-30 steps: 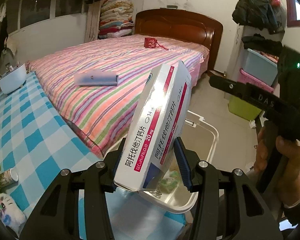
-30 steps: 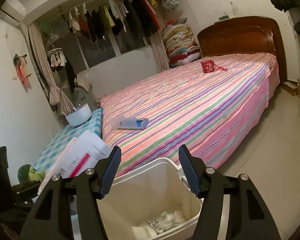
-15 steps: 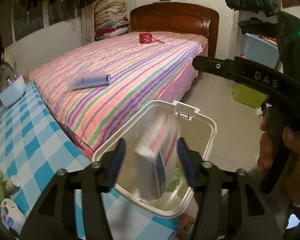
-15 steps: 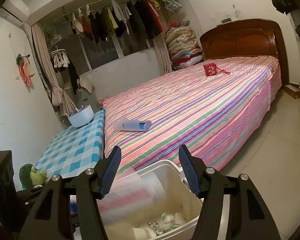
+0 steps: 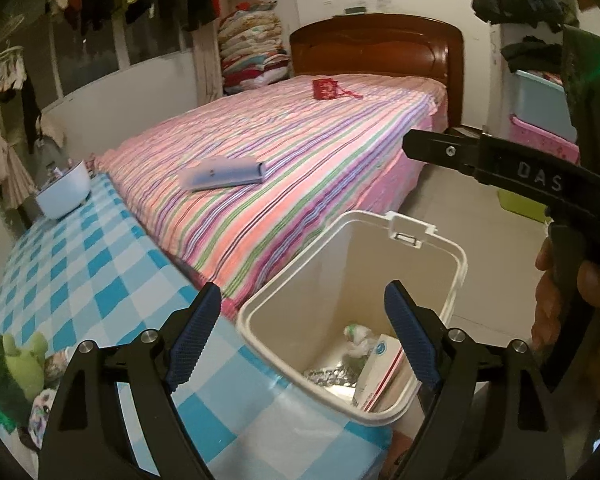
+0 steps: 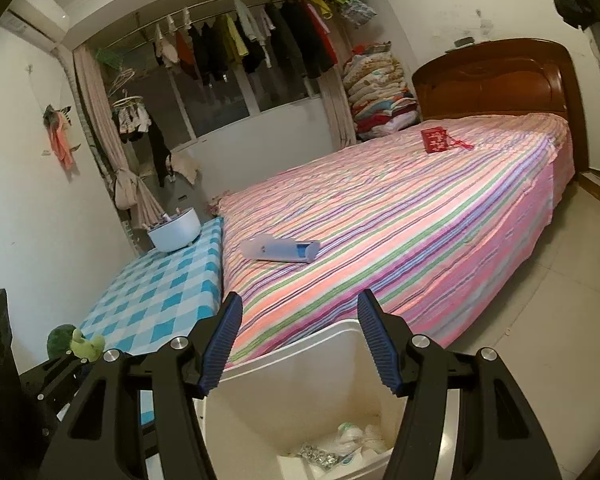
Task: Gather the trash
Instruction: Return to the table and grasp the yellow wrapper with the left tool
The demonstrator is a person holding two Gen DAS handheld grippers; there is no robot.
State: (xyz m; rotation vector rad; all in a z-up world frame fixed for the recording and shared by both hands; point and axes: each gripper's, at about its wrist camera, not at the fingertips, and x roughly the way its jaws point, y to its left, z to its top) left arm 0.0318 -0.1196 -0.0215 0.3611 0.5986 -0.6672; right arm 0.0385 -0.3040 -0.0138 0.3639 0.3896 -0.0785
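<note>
Cardboard medicine box (image 5: pixel 374 376) is seen lying among crumpled wrappers inside the smooth white plastic bin (image 5: pixel 456 280). Left gripper (image 5: pixel 304 332) jaws have just been opening, nothing between; right gripper (image 6: pixel 298 346) jaws are held apart, empty.

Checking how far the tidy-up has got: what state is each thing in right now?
Left gripper: jaws just opened wide, nothing between them.
Right gripper: open, empty.
Bin: lid off, upright, partly filled.
Medicine box: in the bin, leaning on its wall.
Crumpled wrappers: at the bin's bottom.
Blue case: flat on the bed, uncollected.
Red pouch: on the bed, uncollected.
</note>
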